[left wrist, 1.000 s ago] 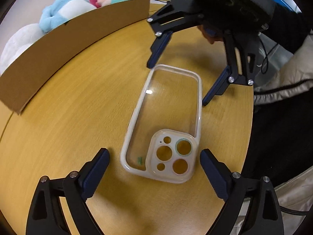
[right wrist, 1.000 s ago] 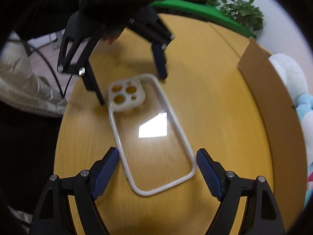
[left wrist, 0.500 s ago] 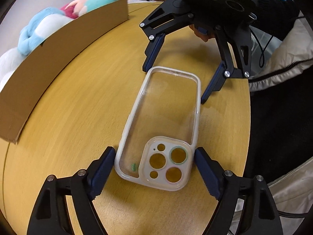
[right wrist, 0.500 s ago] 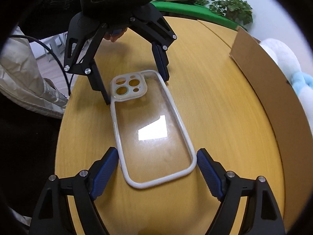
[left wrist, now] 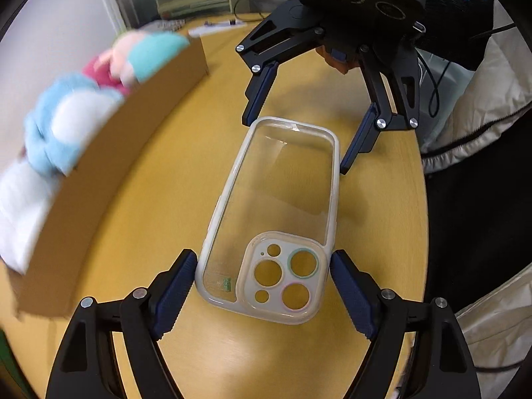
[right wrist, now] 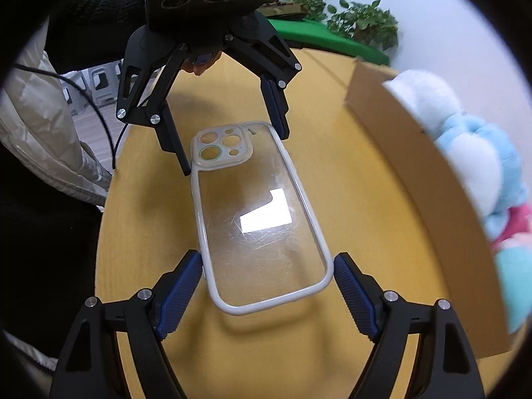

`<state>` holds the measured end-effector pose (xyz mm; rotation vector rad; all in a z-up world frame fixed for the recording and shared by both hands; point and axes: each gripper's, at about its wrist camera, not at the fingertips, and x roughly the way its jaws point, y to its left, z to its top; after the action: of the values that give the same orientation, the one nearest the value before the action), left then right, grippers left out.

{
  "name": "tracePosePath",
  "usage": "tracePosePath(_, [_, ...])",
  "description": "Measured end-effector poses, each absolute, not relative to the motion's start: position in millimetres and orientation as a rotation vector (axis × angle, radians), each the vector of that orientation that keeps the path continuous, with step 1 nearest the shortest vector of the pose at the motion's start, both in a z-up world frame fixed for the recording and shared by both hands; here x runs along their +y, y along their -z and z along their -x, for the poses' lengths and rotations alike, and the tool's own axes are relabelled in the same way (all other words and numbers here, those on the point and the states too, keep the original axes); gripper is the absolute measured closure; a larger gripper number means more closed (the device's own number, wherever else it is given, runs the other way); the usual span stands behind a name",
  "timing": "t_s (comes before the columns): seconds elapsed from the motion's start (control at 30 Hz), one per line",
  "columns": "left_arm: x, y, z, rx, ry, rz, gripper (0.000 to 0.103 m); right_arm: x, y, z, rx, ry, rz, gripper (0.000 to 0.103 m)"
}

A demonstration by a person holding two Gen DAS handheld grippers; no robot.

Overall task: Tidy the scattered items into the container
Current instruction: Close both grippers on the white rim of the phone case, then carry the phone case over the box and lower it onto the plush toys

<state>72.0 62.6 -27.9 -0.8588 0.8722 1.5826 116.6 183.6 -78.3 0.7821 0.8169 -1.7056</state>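
A clear phone case [left wrist: 276, 212] with a white rim is held between both grippers above the wooden table; a shadow lies under it in the right wrist view [right wrist: 256, 219]. My left gripper [left wrist: 264, 279] is shut on its camera-cutout end, pads on both long edges. My right gripper [right wrist: 267, 282] is shut on the plain end. Each gripper shows in the other's view, the right one [left wrist: 296, 139] and the left one [right wrist: 229, 143]. The cardboard box [left wrist: 109, 166] stands to the side, also in the right wrist view [right wrist: 442, 193].
Plush toys, blue, white and pink [left wrist: 76, 116], fill the box [right wrist: 482, 153]. The round table's edge [left wrist: 422, 199] runs close by the case, with the person's jacket beyond it. Green surface and plants [right wrist: 349, 30] lie at the far side.
Both grippers have closed from wide open onto the ends of the case and lifted it slightly. The box now looks blurred, so the view is moving.
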Motion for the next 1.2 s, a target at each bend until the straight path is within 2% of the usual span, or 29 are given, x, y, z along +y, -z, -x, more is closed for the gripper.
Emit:
tracePosePath(0.13, [66.2, -13.2, -57.8, 0.923, -1.594, 0.761, 0.017, 190.9, 45.6, -91.8, 0.87, 1.718, -0.721, 0.023])
tracePosePath(0.23, [49.8, -43.1, 1.8, 0.965, -1.61, 0.689, 0.017, 196.6, 22.6, -56.7, 0.873, 1.744, -0.689, 0.024])
tracePosePath(0.27, [48.4, -54.5, 21.1, 0.977, -1.622, 0.664, 0.017, 200.9, 13.9, -37.9, 0.875, 1.752, -0.679, 0.033])
tracePosePath(0.3, [52.4, -64.3, 37.1, 0.982, -1.626, 0.65, 0.017, 201.6, 8.4, -27.0, 0.878, 1.748, -0.669, 0.048])
tracePosePath(0.33, [53.9, -73.2, 54.8, 0.971, -1.608, 0.648, 0.017, 202.5, 3.3, -16.4, 0.886, 1.746, -0.655, 0.053])
tracePosePath(0.43, [68.9, -96.3, 101.8, 0.969, -1.622, 0.606, 0.017, 203.6, -13.1, 26.4, 0.913, 1.737, -0.634, 0.054])
tracePosePath(0.6, [76.6, -81.8, 155.4, 0.987, -1.584, 0.661, 0.017, 204.4, -16.4, 104.4, 0.895, 1.757, -0.692, 0.054])
tracePosePath(0.73, [78.8, -48.6, 175.5, 1.02, -1.54, 0.722, 0.018, 210.8, -4.9, 124.8, 0.815, 1.737, -0.687, 0.049])
tracePosePath(0.8, [79.4, -40.3, 183.9, 0.967, -1.526, 0.763, 0.024, 213.2, -0.7, 134.9, 0.773, 1.771, -0.675, 0.05])
tracePosePath(0.93, [78.9, -30.2, 180.5, 0.949, -1.526, 0.755, 0.025, 210.7, 3.3, 135.3, 0.787, 1.792, -0.654, 0.049])
tracePosePath(1.03, [82.6, -21.9, 184.1, 0.968, -1.564, 0.752, 0.035, 214.0, -1.7, 134.6, 0.817, 1.783, -0.665, 0.047])
tracePosePath(1.07, [81.1, -22.6, 183.5, 0.96, -1.569, 0.755, 0.035, 216.0, -3.0, 133.8, 0.835, 1.801, -0.664, 0.036])
tracePosePath(1.1, [83.4, -21.0, 187.1, 0.956, -1.572, 0.754, 0.035, 217.3, -3.4, 132.3, 0.852, 1.839, -0.659, 0.019])
tracePosePath(1.2, [85.9, -20.8, 187.8, 0.956, -1.584, 0.749, 0.035, 219.1, 0.1, 130.9, 0.868, 1.876, -0.667, 0.018])
